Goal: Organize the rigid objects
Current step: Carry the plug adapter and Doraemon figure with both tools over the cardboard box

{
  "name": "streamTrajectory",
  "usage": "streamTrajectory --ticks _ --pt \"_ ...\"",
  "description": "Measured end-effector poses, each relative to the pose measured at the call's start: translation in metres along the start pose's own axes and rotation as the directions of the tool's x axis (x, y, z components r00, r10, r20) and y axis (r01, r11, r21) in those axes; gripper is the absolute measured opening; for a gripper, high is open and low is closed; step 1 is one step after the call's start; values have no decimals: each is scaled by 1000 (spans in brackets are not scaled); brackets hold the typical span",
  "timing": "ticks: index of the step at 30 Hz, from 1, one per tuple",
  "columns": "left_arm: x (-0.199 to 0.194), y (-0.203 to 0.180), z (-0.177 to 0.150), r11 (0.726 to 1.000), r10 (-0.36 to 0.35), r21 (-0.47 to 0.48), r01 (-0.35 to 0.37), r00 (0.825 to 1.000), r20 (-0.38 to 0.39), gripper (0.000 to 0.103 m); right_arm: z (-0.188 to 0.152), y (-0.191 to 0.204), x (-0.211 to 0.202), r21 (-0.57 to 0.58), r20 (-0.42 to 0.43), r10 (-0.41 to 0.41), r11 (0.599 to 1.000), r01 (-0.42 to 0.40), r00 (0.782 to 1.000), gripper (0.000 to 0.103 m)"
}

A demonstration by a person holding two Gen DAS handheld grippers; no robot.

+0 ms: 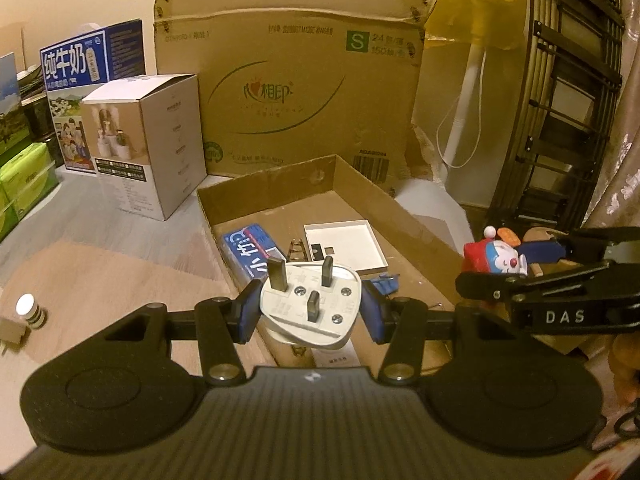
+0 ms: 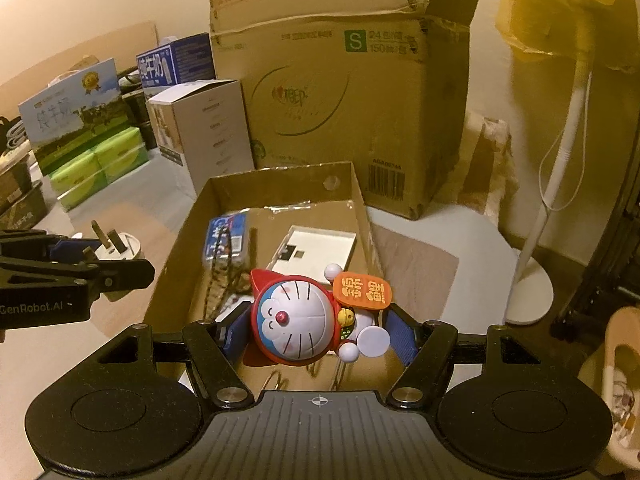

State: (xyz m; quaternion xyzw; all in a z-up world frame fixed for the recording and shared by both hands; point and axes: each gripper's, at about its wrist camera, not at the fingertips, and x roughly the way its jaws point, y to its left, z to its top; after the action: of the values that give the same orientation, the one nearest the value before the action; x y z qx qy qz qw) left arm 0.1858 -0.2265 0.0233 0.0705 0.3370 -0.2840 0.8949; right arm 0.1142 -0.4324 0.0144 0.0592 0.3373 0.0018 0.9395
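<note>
My left gripper (image 1: 310, 308) is shut on a white three-pin plug (image 1: 310, 304), prongs up, held over the near left corner of a shallow cardboard tray (image 1: 404, 208). My right gripper (image 2: 316, 332) is shut on a Doraemon figurine (image 2: 296, 320) with a red hood and orange sign, held over the tray's (image 2: 360, 196) near end. In the tray lie a blue packet (image 1: 246, 248), a white shallow box (image 1: 344, 246) and a small dark chain (image 2: 224, 264). The plug also shows in the right wrist view (image 2: 116, 246), the figurine in the left wrist view (image 1: 496, 256).
A large cardboard box (image 1: 304, 80) stands behind the tray. A white product box (image 1: 152, 148), a blue milk carton box (image 1: 80, 76) and green packs (image 2: 100, 168) stand left. A white fan stand (image 2: 536, 264) and a dark rack (image 1: 568, 100) are right. A small striped cylinder (image 1: 32, 312) sits on the floor left.
</note>
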Motion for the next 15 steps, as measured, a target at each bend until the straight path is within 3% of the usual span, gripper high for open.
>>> streamTrajectory --ticks 15 --pt "42 -3 -9 1000 -22 20 24 998 -66 48 7 -18 30 25 -30 11 1000 -11 999 70"
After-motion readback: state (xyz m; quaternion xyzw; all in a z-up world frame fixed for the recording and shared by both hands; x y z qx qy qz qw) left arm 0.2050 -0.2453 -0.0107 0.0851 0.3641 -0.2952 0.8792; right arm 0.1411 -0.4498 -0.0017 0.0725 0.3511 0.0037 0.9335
